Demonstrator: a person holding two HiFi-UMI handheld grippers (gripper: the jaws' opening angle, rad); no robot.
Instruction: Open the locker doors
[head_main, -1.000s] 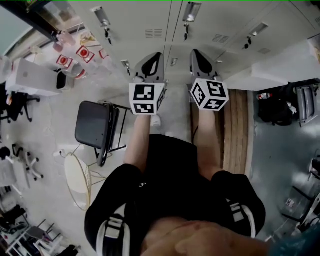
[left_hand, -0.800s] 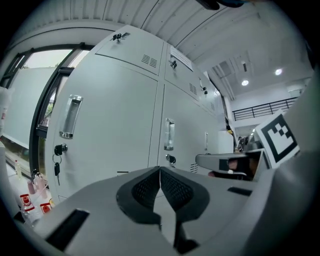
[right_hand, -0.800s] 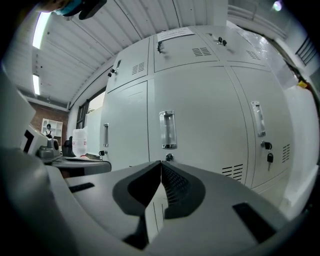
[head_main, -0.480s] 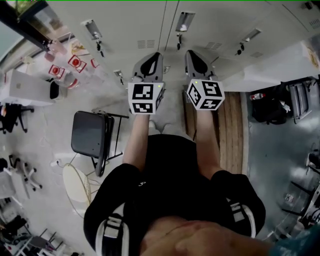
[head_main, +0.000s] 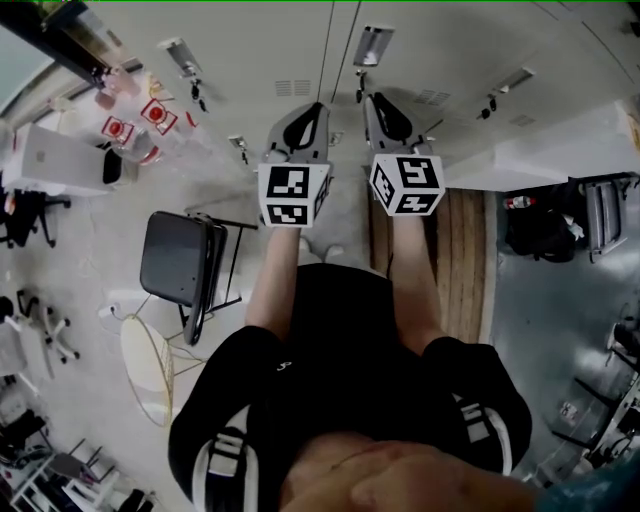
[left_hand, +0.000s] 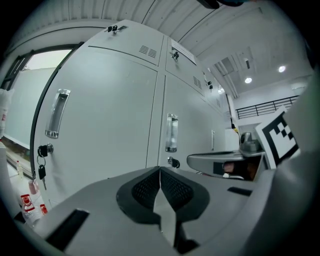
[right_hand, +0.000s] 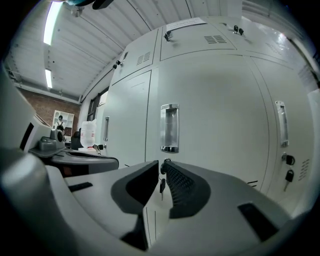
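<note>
A person stands facing a bank of pale grey locker doors (head_main: 440, 45), holding a gripper level in each hand. In the head view the lockers run along the 12 o'clock edge. The left gripper (head_main: 310, 108) and right gripper (head_main: 372, 100) sit side by side just below them, each with its marker cube toward the person. A black folding chair (head_main: 180, 262) stands at 9 o'clock and a strip of wooden slats (head_main: 465, 255) lies at 3 o'clock. This view does not show how the jaws stand.

The left gripper view does: the left gripper (left_hand: 160, 172) has its jaws pressed together with nothing between them. A closed door with a recessed metal handle (left_hand: 171, 132) is at 12 o'clock beyond them.

In the right gripper view, the right gripper (right_hand: 161, 167) has its jaws a narrow slit apart, having just been opening. A small key (right_hand: 161, 186) hanging from the door's lock shows in that slit at the tips, and the pads are not pressing on it. Directly above, at 12 o'clock, is this closed door's handle (right_hand: 169, 128).
</note>
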